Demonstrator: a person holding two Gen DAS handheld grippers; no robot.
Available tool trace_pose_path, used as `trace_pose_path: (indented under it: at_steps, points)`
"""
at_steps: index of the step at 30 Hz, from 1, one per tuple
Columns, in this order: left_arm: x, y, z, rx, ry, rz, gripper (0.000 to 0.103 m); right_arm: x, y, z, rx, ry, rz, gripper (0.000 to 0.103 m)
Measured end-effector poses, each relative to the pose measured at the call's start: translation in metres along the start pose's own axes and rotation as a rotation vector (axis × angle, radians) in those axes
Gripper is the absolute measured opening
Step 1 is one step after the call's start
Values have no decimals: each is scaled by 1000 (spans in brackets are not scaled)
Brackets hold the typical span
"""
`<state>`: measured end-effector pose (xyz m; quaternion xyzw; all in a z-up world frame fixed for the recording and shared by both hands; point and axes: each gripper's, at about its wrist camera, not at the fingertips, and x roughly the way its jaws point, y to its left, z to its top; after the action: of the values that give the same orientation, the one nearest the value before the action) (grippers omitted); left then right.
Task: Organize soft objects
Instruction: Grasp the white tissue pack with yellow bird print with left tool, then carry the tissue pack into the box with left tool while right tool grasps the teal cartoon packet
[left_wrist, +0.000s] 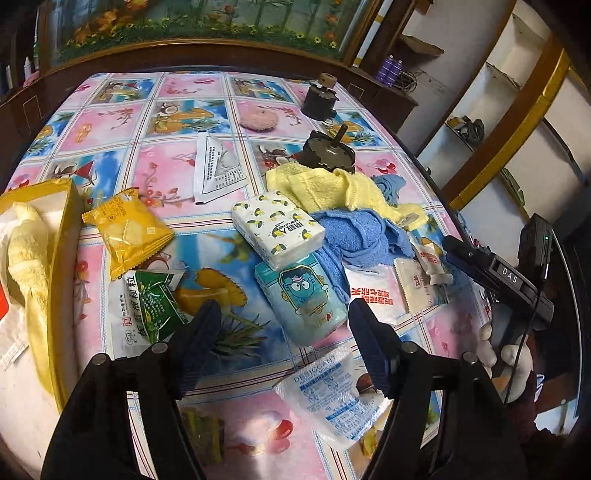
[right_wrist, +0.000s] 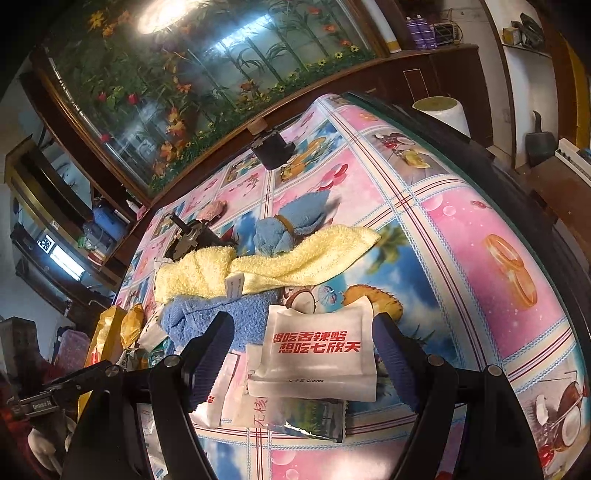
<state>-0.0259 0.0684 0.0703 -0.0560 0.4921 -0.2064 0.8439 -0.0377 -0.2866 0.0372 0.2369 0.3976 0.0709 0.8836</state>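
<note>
Lying mid-table: blue tissue pack, touching the lemon-print tissue pack behind it. Yellow towel overlaps blue towel just beside. Left gripper spread wide, empty, over the blue pack. Right gripper wide open, empty, flanking white glove packet.

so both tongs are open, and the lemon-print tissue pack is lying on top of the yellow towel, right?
Not quite. Both the left tongs and right tongs are open, but the lemon-print tissue pack lies on the cartoon tissue pack beside the blue towel; the yellow towel is behind it. The left wrist view shows this.
</note>
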Motion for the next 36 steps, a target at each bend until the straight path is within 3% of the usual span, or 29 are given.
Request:
trace_pose_path:
  at_steps: [3, 8, 14, 16, 21, 28, 36]
  points:
    - [17, 3, 6, -48, 2, 20, 71, 0, 1, -2, -7, 6, -6, 80]
    - [51, 8, 45, -125, -46, 72, 73, -5, 0, -2, -7, 4, -15, 80]
    - [99, 9, 62, -104, 27, 129, 73, -16, -8, 6, -12, -5, -23, 80]
    - [97, 6, 60, -82, 33, 96, 56, -19, -12, 8, -14, -2, -25, 80]
    - [77, 13, 51, -110, 5, 46, 49, -12, -6, 3, -93, 70, -40, 80]
    - [32, 28, 41, -188, -78, -38, 49, -2, 33, 5, -172, 91, 20, 80]
    - [-1, 42, 15, -231, -123, -75, 49, 33, 123, 5, -480, 159, 52, 80]
